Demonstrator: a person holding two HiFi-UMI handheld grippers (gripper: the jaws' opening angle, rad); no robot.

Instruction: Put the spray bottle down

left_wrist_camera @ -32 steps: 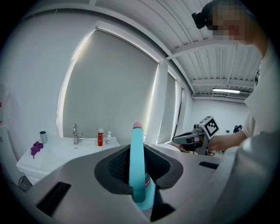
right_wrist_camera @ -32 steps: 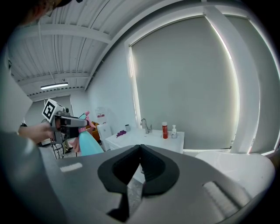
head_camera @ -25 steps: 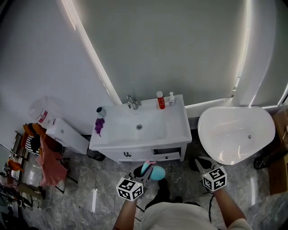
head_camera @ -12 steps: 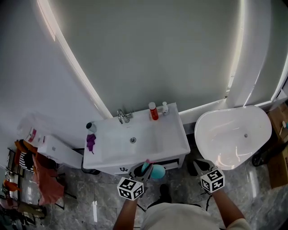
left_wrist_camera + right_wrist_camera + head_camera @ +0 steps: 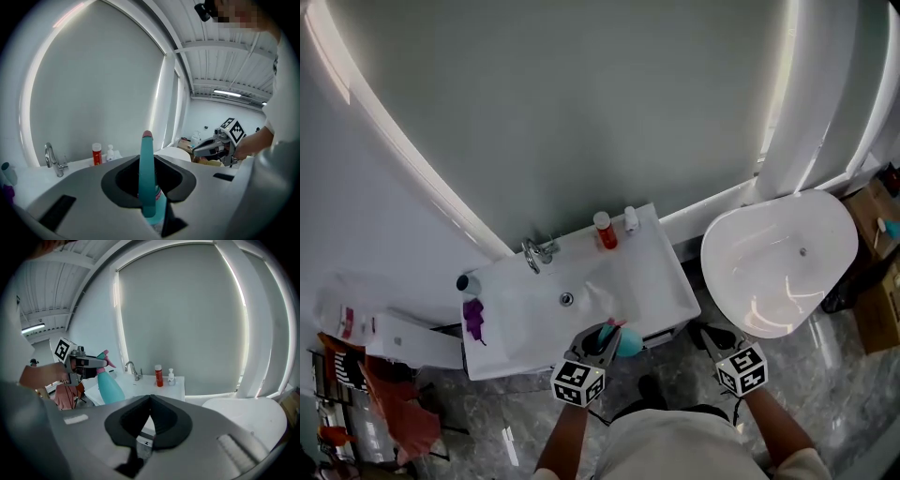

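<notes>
Left gripper (image 5: 602, 337) is clamped on the spray bottle (image 5: 627, 342), with the jaws narrowed around its top and the teal body hanging below. Right gripper (image 5: 710, 336) is pinched closed on nothing, off to the side. Vanity top (image 5: 667, 274) is just ahead of you. The bottle hangs at its front edge, probably not touching, though the head view is too steep to be sure. Nothing is set down yet; you have the lowering, the release and the pull-back left. Red bottle (image 5: 604, 231) and white pump bottle (image 5: 630, 218) at the back stand well apart from it.

Lower spray bottle (image 5: 629, 343) behind left tool (image 5: 603, 332)
</notes>
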